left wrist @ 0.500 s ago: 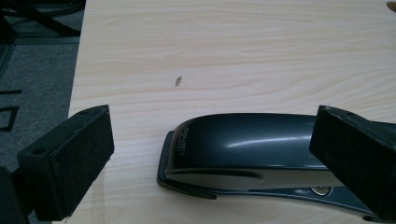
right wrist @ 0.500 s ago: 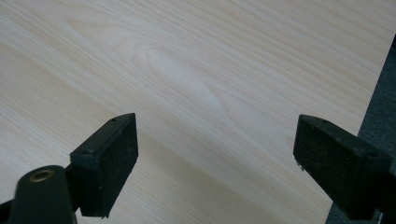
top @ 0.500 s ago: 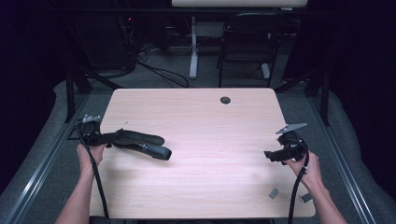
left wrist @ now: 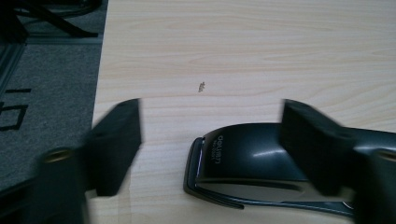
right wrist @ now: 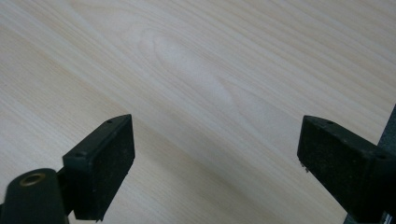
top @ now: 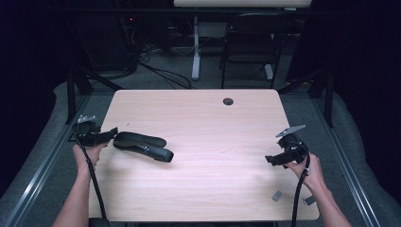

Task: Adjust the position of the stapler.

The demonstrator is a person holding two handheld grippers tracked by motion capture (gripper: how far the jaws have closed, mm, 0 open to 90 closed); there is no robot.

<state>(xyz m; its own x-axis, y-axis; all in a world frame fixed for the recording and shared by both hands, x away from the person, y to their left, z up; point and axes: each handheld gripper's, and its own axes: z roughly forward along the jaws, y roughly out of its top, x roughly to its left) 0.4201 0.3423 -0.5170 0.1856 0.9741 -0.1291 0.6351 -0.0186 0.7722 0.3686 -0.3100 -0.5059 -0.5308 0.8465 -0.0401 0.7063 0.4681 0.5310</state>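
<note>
High view: a pale wood-grain surface point(top: 213, 132) with rounded corners carries a black stapler point(top: 142, 145), long and low with a smooth, glossy, domed top, lying near the left edge. The left gripper point(top: 108, 134) sits just beside the stapler's near end, its blocky matte fingers point(left wrist: 116, 140) spread apart; in the left gripper view the stapler's rounded nose (white lettering on its top) lies between them, with a clear gap to the finger on the view's left, while the other finger overlaps its body and contact there cannot be judged. The right gripper point(top: 270, 160) hovers near the right edge, well apart from the stapler, its flat rectangular fingers point(right wrist: 105, 161) wide open over bare wood. Two small grey pieces point(top: 277, 196) lie near the front right corner.
</note>
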